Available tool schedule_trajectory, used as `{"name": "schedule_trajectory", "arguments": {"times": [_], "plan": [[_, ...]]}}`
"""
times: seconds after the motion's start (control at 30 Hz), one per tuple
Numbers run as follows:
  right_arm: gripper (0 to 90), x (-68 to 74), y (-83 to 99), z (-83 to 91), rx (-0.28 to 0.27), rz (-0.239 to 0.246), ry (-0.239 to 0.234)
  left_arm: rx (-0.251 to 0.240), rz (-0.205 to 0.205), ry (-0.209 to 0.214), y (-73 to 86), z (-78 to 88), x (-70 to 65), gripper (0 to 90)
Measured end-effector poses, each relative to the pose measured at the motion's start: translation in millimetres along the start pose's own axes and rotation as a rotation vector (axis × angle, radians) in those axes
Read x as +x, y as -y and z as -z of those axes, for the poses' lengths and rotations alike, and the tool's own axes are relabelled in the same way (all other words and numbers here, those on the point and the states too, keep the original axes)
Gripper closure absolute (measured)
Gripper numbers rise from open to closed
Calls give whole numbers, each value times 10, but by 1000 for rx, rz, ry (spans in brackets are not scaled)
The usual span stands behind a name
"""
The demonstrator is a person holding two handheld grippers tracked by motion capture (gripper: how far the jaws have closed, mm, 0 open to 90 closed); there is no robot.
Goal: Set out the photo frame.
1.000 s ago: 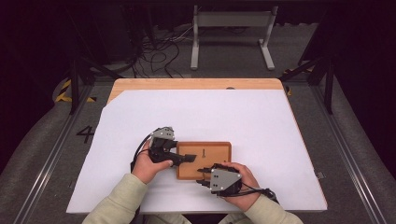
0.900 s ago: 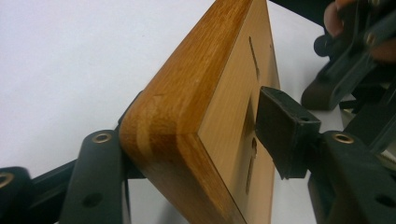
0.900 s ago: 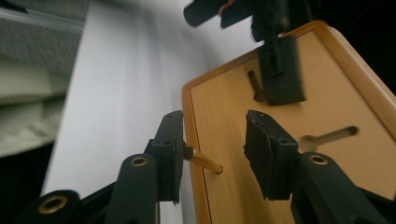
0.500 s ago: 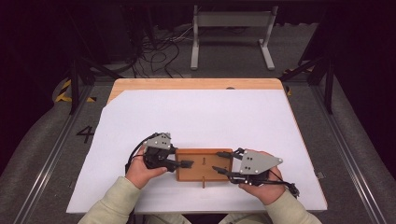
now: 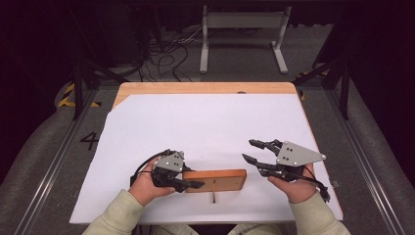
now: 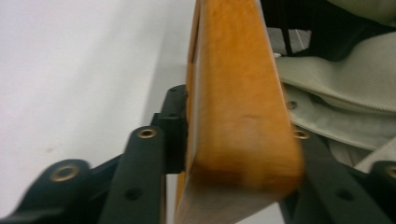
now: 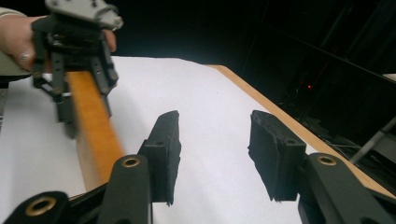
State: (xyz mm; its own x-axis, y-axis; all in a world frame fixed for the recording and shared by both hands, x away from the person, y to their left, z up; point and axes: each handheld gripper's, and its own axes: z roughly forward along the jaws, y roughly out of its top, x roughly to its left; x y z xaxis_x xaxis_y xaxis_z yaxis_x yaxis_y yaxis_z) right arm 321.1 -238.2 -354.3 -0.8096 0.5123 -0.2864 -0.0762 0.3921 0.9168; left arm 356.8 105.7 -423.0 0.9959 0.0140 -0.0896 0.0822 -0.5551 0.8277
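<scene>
Since the earlier frame the right gripper [image 5: 255, 157] has been pulling away from the wooden board [image 5: 222, 180] toward the right of the high view, and the board, lying flat before, is now standing on its long edge. The left gripper [image 5: 188, 182] is clamping the board's left end: its jaws have just been closing, and in the left gripper view the pads are pressing on both faces of the wooden board [image 6: 233, 112] (the near end is blurred). The right gripper's jaws have just been opening and are standing apart with nothing between them; in the right gripper view the right gripper [image 7: 215, 154] is hovering over the white sheet [image 7: 210, 107]. The board is sitting in the lower middle of the high view, on the white sheet [image 5: 205, 122] covering the table [image 5: 205, 88].
</scene>
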Motion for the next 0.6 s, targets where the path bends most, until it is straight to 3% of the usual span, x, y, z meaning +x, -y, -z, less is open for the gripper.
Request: {"name": "schedule_trajectory", "arguments": {"times": [0.17,0.23,0.33,0.6], "plan": [[520,-55,33,14,4,-17,21,0,3,41,13,-19,-28,555],[517,-64,46,14,6,-24,22,-3,1,28,23,-15,-48,525],[513,-74,63,13,10,-33,24,-10,-4,28,38,12,-71,521],[506,-96,106,4,20,-46,24,-19,-36,89,19,31,-160,516]]}}
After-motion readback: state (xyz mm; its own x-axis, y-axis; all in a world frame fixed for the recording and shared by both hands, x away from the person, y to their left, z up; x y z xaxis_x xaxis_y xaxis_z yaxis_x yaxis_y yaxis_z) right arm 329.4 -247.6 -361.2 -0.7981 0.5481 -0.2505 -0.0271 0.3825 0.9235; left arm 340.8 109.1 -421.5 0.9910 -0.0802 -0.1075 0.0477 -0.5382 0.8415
